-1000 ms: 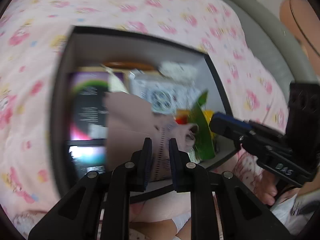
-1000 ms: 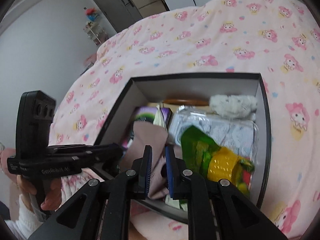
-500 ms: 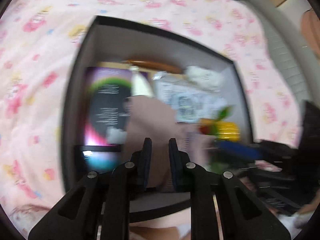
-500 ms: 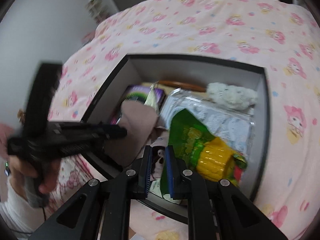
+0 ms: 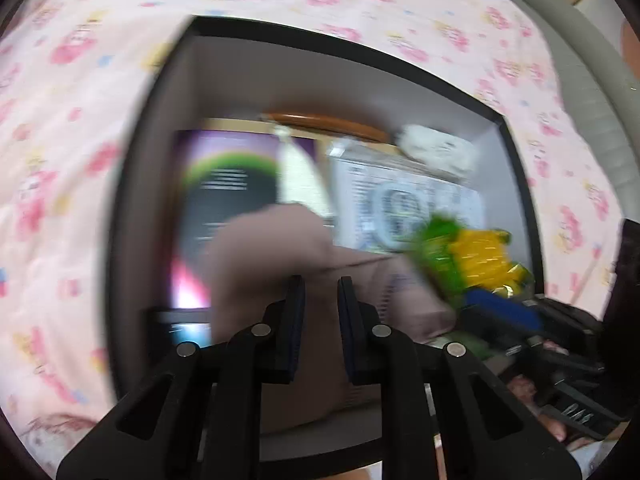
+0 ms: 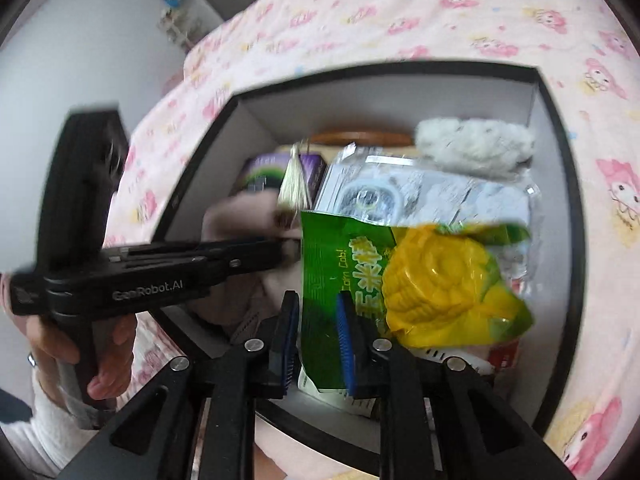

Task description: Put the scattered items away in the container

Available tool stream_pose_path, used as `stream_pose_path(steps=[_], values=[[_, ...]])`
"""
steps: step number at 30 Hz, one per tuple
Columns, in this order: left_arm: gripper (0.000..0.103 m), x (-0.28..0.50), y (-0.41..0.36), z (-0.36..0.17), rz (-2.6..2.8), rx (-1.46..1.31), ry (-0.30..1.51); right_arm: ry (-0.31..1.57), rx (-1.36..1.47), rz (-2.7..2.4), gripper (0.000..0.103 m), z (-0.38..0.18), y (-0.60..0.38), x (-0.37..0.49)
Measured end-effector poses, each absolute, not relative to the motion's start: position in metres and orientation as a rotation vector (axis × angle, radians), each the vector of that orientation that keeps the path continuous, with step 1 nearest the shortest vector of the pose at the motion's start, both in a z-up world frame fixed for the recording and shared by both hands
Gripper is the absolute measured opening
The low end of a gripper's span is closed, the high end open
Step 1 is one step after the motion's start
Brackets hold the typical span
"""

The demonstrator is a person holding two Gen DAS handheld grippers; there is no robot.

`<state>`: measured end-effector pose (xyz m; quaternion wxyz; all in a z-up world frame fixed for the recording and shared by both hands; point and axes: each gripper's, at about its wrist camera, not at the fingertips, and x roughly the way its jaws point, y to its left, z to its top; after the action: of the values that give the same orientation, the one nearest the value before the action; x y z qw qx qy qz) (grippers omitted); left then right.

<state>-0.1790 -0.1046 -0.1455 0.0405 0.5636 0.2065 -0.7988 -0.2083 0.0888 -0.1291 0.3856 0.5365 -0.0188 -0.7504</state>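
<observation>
A black box (image 5: 360, 54) (image 6: 384, 68) with grey inner walls sits on the pink bed cover. My left gripper (image 5: 318, 284) is shut on a beige cloth (image 5: 272, 248) held low over the box's near left side. In the right wrist view, the left gripper (image 6: 280, 252) reaches in from the left with the beige cloth (image 6: 240, 220) at its tip. My right gripper (image 6: 316, 300) hangs over the near right part. Its jaws are opening, with the left edge of the green and yellow corn snack bag (image 6: 432, 280) (image 5: 472, 252) loose between them.
Inside the box lie a purple and black packet (image 5: 224, 184), a clear-wrapped white pack (image 6: 420, 192), a white fluffy item (image 6: 476, 144), a pale tassel (image 6: 296, 180) and a brown wooden piece (image 5: 332, 122). A hand (image 6: 112, 360) grips the left tool. A grey padded edge (image 5: 580, 60) borders the bed.
Both grippers have sunk closer to the box. The right jaws have parted a little around the corn bag. The left gripper still holds the beige cloth.
</observation>
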Motion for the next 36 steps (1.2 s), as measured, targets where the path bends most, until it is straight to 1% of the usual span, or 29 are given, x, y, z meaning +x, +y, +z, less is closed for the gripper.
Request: stream_pose_path(steps=[1,3,5,6,10,12,13,14,18,22,23,25,26,27,28,29,31,32,33,35,36], values=[[0.016,-0.176,-0.108,-0.141,-2.445,1.703,0.622,-0.048,1.352,-1.927,0.016,-0.126,0.090,-0.208],[0.016,-0.170,-0.112,-0.134,-2.502,1.672,0.691,-0.012,1.323,-1.965,0.016,-0.122,0.090,-0.203],[0.023,-0.167,-0.110,-0.130,-2.582,1.690,0.769,0.022,1.311,-1.958,0.016,-0.120,0.084,-0.199],[0.024,-0.167,-0.110,-0.130,-2.598,1.706,0.797,0.024,1.318,-1.937,0.016,-0.121,0.082,-0.198],[0.024,-0.167,-0.113,-0.145,-2.502,1.759,0.728,0.059,1.365,-1.872,0.016,-0.131,0.072,-0.194],[0.023,-0.163,-0.122,-0.149,-2.483,1.753,0.794,0.101,1.380,-1.876,0.016,-0.138,0.066,-0.194],[0.023,-0.162,-0.124,-0.148,-2.484,1.742,0.797,0.100,1.392,-1.876,0.019,-0.141,0.065,-0.195],[0.023,-0.159,-0.125,-0.145,-2.487,1.732,0.781,0.085,1.410,-1.875,0.022,-0.144,0.065,-0.197],[0.023,-0.154,-0.116,-0.148,-2.507,1.716,0.708,0.072,1.433,-1.891,0.023,-0.149,0.066,-0.199],[0.023,-0.163,-0.113,-0.158,-2.510,1.681,0.748,0.111,1.419,-1.912,0.024,-0.149,0.063,-0.195],[0.023,-0.159,-0.112,-0.151,-2.516,1.643,0.720,0.107,1.416,-1.917,0.024,-0.149,0.064,-0.195],[0.025,-0.157,-0.099,-0.137,-2.563,1.547,0.575,0.110,1.403,-1.940,0.024,-0.143,0.067,-0.192],[0.029,-0.151,-0.095,-0.127,-2.594,1.487,0.513,0.107,1.396,-1.959,0.024,-0.138,0.070,-0.189],[0.032,-0.148,-0.092,-0.121,-2.622,1.443,0.498,0.098,1.381,-1.981,0.024,-0.133,0.073,-0.187],[0.042,-0.144,-0.091,-0.112,-2.651,1.398,0.500,0.094,1.363,-2.006,0.025,-0.126,0.077,-0.184],[0.055,-0.141,-0.091,-0.105,-2.673,1.358,0.504,0.099,1.343,-2.048,0.030,-0.119,0.080,-0.180],[0.068,-0.135,-0.091,-0.087,-2.703,1.256,0.491,0.106,1.293,-2.146,0.037,-0.101,0.090,-0.171],[0.073,-0.133,-0.092,-0.079,-2.703,1.205,0.476,0.102,1.269,-2.185,0.041,-0.090,0.096,-0.169],[0.074,-0.131,-0.092,-0.071,-2.699,1.155,0.454,0.095,1.246,-2.221,0.044,-0.080,0.100,-0.166],[0.085,-0.132,-0.092,-0.055,-2.699,1.099,0.431,0.076,1.193,-2.284,0.058,-0.058,0.109,-0.158],[0.087,-0.131,-0.091,-0.047,-2.709,1.080,0.431,0.073,1.176,-2.307,0.062,-0.051,0.102,-0.158]])
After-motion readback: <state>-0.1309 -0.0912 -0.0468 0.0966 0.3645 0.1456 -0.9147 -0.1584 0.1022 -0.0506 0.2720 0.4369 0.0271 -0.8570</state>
